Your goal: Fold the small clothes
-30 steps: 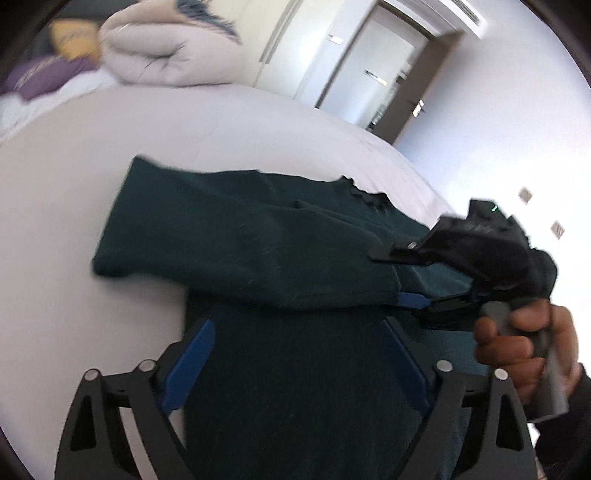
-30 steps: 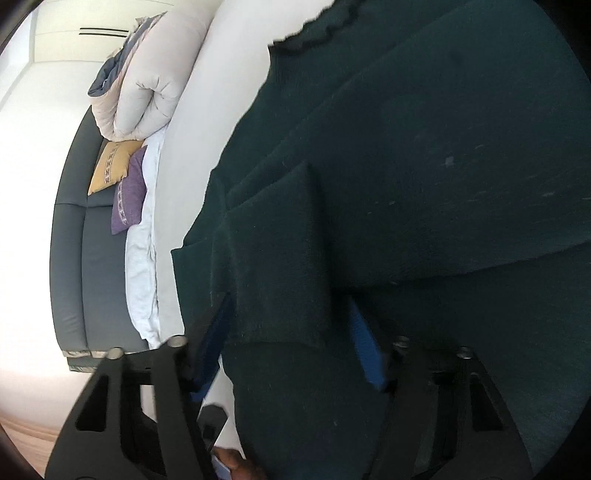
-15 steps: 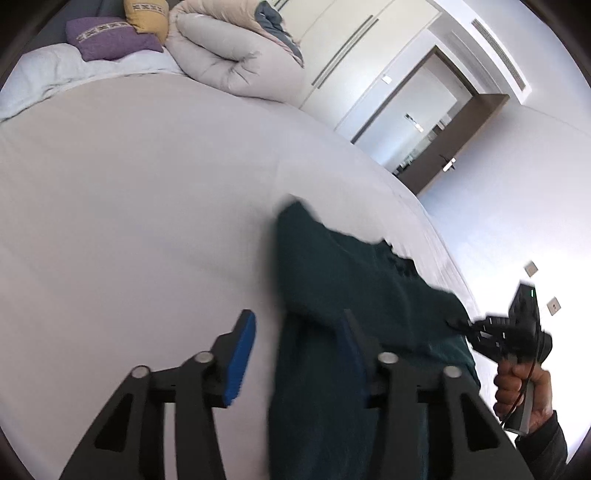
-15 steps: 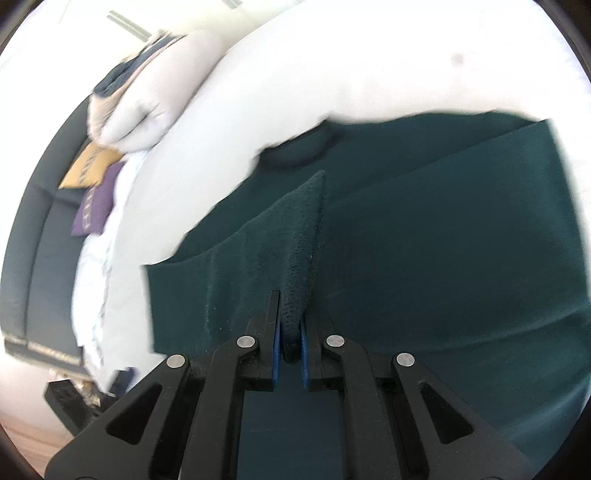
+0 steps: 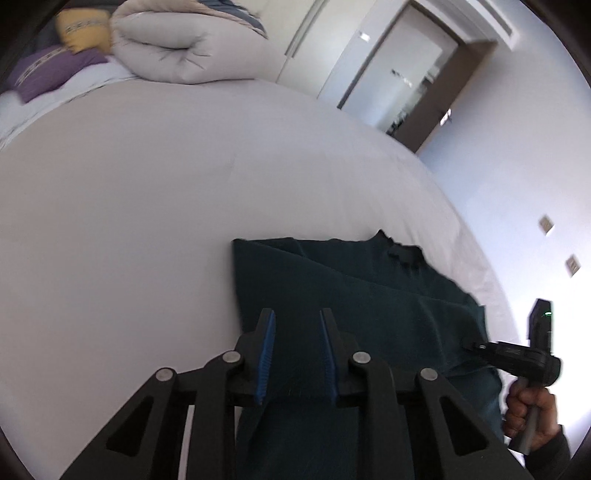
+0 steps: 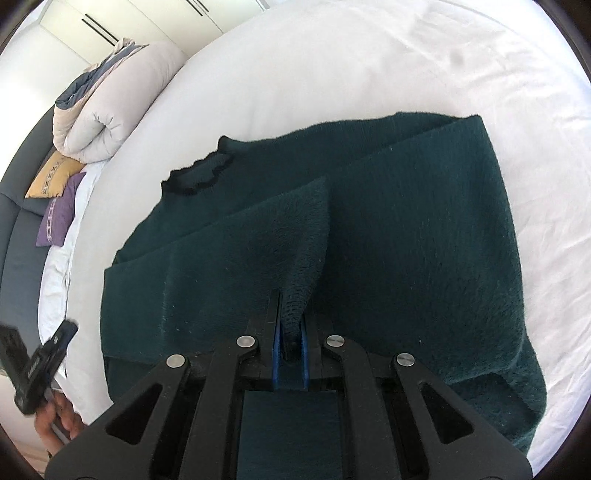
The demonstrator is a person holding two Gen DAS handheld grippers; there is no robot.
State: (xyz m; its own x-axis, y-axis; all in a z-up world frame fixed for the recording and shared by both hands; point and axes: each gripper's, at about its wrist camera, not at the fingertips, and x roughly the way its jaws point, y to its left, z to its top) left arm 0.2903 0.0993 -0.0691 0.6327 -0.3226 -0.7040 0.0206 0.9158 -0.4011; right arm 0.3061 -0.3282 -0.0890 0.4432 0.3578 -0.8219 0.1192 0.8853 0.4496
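Covering most of both views: a white-sheeted bed [image 5: 147,206], smooth across the middle, lightly creased toward its far right edge. At its head end, a rolled cream duvet [image 5: 184,48] with a yellow cushion [image 5: 83,29] and a purple cushion [image 5: 48,74] beside it, against a dark headboard [image 6: 22,236]. Beyond the bed, white wardrobe doors [image 6: 122,18], an open doorway [image 5: 417,74] and a white wall with two switch plates [image 5: 572,264].

Lying at the near edge of the bed: a dark green sweater [image 6: 424,229], neckline toward the head end, sleeve folded across the body. Right tool [image 6: 291,332] pinched tight on a raised fold of that sweater, cloth clamped between the blue pads and lifted off the layer beneath. Left tool [image 5: 297,354] over the sweater's left edge, jaws narrow after just closing, dark cloth between them; cannot tell whether the pads [image 5: 266,354] press it. Gripping the right tool's handle: a hand [image 5: 528,410], near the bed's right edge.
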